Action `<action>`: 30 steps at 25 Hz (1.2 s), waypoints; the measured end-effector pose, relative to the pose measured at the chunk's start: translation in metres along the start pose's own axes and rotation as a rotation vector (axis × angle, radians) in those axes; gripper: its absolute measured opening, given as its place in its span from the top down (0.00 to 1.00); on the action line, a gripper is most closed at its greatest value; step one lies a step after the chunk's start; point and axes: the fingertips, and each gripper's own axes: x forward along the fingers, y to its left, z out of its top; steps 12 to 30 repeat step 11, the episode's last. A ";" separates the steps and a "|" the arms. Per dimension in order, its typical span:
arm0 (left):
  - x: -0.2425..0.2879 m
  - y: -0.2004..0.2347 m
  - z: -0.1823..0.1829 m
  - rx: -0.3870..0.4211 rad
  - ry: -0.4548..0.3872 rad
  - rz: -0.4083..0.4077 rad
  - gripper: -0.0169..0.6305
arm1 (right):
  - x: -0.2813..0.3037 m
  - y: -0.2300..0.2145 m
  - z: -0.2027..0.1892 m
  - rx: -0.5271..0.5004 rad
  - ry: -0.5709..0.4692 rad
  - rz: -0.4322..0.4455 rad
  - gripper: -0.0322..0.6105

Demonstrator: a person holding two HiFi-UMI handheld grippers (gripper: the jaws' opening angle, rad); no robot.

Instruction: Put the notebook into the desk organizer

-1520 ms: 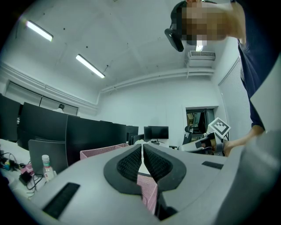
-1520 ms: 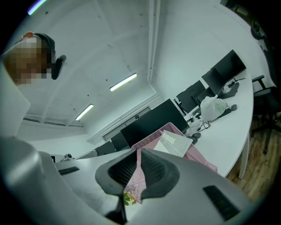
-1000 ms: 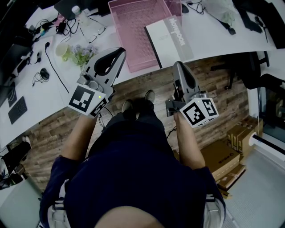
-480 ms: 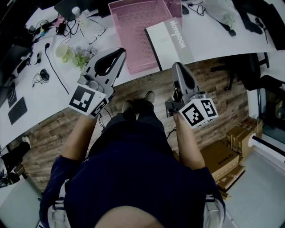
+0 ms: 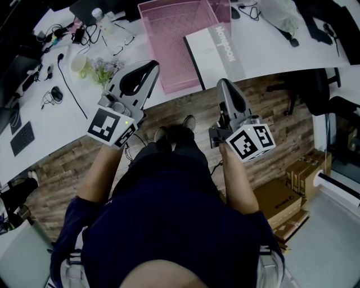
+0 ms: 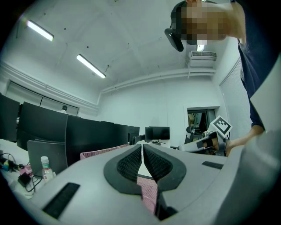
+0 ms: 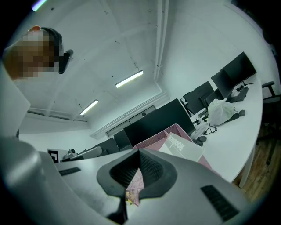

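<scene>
The white tabletop [image 5: 264,48] curves across the top of the head view. The pink mesh desk organizer [image 5: 171,39] sits near its middle. The white notebook [image 5: 216,50] lies just beside the organizer's right wall, close to the tabletop's front edge. Left of the organizer are a small bunch of flowers [image 5: 104,67], a pale cup [image 5: 77,63] just beside them, a pair of glasses [image 5: 121,40] and a thin black cable [image 5: 67,84], and well to the right lies a white bag [image 5: 279,14].
</scene>
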 end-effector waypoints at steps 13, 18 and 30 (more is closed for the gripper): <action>0.002 -0.002 0.000 0.001 0.001 0.002 0.91 | -0.001 0.000 0.000 -0.002 0.003 0.008 0.94; 0.002 -0.002 0.000 0.001 0.001 0.002 0.91 | -0.001 0.000 0.000 -0.002 0.003 0.008 0.94; 0.002 -0.002 0.000 0.001 0.001 0.002 0.91 | -0.001 0.000 0.000 -0.002 0.003 0.008 0.94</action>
